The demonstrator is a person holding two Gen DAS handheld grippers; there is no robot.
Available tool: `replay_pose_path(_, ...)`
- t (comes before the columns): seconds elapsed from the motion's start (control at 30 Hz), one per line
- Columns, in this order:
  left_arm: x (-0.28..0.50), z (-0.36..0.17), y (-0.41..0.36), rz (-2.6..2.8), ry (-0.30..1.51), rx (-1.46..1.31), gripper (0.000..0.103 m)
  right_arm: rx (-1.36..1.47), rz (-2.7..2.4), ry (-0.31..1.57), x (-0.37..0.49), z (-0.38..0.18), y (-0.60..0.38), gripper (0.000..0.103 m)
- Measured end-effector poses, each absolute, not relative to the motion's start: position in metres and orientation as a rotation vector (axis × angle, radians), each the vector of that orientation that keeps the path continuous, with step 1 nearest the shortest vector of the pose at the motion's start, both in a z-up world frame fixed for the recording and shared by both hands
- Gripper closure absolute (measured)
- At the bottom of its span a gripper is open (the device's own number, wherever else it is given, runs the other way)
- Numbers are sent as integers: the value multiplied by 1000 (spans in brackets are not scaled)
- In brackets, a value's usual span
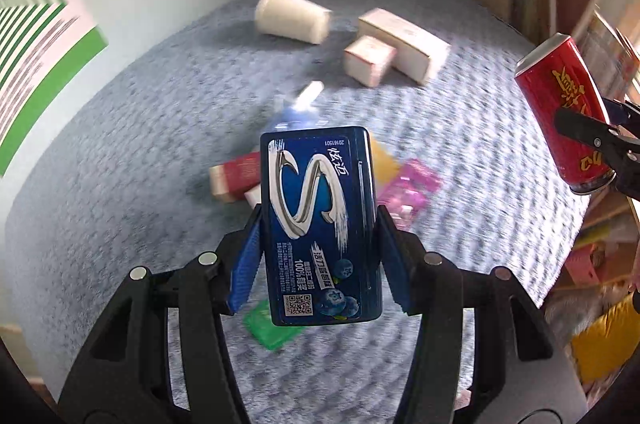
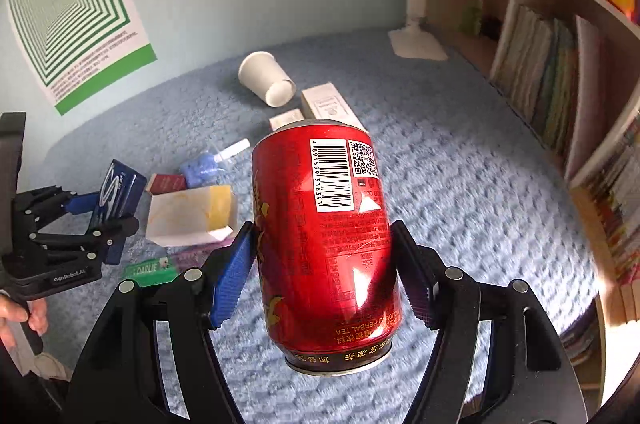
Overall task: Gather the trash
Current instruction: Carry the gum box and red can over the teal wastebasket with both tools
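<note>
My left gripper [image 1: 318, 224] is shut on a dark blue gum box [image 1: 320, 224] and holds it above the blue carpet; it also shows at the left of the right wrist view [image 2: 100, 212] with the box [image 2: 118, 190]. My right gripper [image 2: 324, 256] is shut on a red herbal tea can [image 2: 324, 232], held above the carpet; the can shows at the right edge of the left wrist view [image 1: 564, 112]. Other trash lies on the carpet: a white paper cup [image 2: 266, 78] on its side, white boxes [image 2: 330, 104], a yellow-white carton [image 2: 192, 214].
A green wrapper [image 2: 150, 270], a small red box [image 2: 166, 183], a blue crumpled bottle [image 2: 202, 164] and a pink wrapper [image 1: 408, 184] lie on the carpet [image 2: 460, 184]. A bookshelf [image 2: 560, 84] stands along the right. A green-striped poster [image 2: 76, 4] hangs on the wall.
</note>
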State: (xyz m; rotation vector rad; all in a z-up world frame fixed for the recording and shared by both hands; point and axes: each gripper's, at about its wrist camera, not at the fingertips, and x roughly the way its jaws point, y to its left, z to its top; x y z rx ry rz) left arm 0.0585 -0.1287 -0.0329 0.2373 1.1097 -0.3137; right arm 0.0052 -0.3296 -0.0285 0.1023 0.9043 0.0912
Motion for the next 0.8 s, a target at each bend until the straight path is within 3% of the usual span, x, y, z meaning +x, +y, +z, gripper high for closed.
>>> replay_pose_path(0.43, -19, -50, -292, -730, 1094, 525, 52, 351, -305, 941, -158, -63, -449, 35)
replay_pose_path(0.8, -121, -82, -400, -1037, 1075, 774, 52, 592, -546, 994, -289, -118, -485, 35)
